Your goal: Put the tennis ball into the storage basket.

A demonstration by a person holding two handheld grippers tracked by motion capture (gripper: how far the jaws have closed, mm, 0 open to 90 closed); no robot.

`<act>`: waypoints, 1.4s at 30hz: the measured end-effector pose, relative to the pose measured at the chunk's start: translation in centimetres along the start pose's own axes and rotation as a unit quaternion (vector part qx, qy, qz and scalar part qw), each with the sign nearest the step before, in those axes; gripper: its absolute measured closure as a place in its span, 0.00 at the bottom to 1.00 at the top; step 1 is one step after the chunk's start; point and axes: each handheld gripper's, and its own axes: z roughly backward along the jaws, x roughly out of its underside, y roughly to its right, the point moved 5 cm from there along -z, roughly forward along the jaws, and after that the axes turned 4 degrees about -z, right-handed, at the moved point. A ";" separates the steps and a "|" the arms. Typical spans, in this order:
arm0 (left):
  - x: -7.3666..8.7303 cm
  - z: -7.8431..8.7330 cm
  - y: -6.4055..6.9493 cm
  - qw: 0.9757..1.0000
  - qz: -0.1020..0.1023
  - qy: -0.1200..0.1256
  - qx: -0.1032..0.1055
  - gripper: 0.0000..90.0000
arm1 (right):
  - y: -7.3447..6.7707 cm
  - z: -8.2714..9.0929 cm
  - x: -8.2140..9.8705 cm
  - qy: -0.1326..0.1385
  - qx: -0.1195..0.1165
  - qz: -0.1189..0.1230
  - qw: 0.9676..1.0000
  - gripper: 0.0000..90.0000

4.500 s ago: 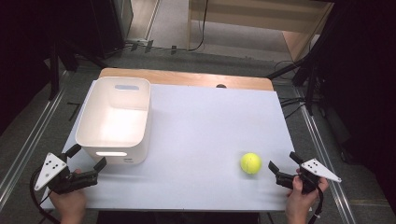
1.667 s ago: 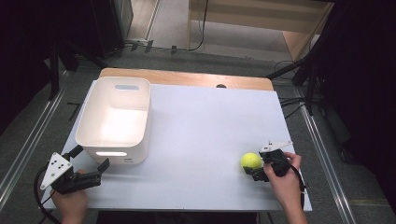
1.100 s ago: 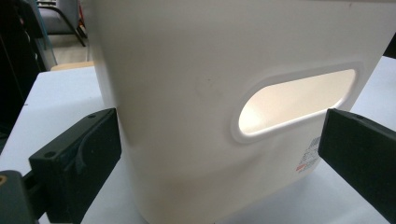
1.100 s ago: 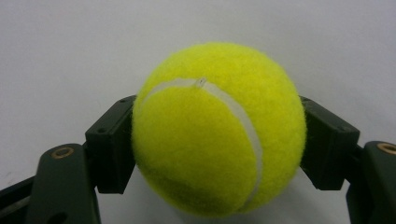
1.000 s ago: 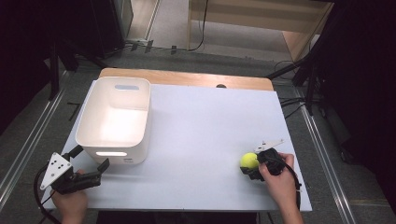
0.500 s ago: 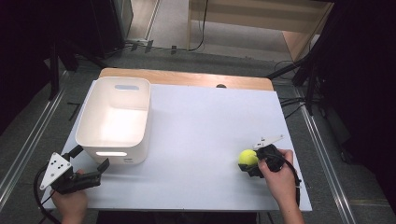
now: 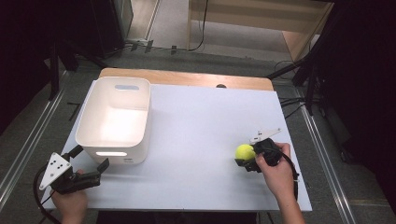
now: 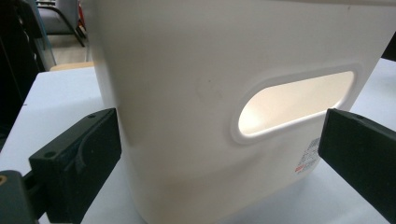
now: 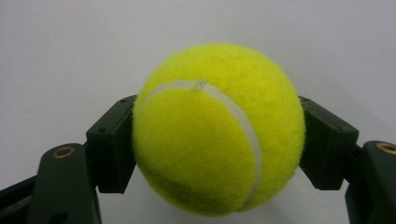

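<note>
At the near left corner of the white table (image 7: 196, 121), the left gripper (image 7: 88, 163) rests low in the person's left hand (image 7: 70, 203), its jaws spread wide apart with nothing pressed between them. In the left gripper view they stand on either side of the white bin (image 8: 233, 93), facing its near wall, clear of the plastic as far as can be seen. The bin sits along the table's left edge, its far rim close to the wooden strip (image 7: 187, 78) at the back. The near wall has an oval handle slot (image 8: 296, 100), lit from inside. Low on that wall, toward the right jaw, is a small sticker (image 8: 309, 156) with a red mark and barcode-like lines; its print is too small to read.

Across the bare middle of the table, near the right edge and toward the near side, is the yellow tennis ball (image 7: 244, 152). The right gripper (image 7: 250, 158), held in the right hand (image 7: 275, 170), has its jaws clamped on it. In the right gripper view the tennis ball (image 9: 217, 128) sits squarely between the two black pads (image 9: 112, 149), one pressing each flank, the white seam curving across the front. The ball bulges well forward of the fingertips. No brand print is readable on its felt.
</note>
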 end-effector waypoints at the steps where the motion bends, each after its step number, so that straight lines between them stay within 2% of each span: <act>1: 0.0 0.0 0.0 1.000 0.001 0.000 0.000 0.00 | 0.0 0.0 -0.1 -0.001 0.000 0.003 1.000 0.26; 23: 0.0 -0.1 0.1 1.000 0.000 -0.001 -0.002 0.00 | -1.0 1.0 -3.7 0.001 -0.019 0.034 0.999 0.26; 42: 0.0 0.0 0.1 1.000 0.002 0.001 0.000 0.00 | -2.6 0.1 -6.6 0.002 -0.039 0.053 0.998 0.26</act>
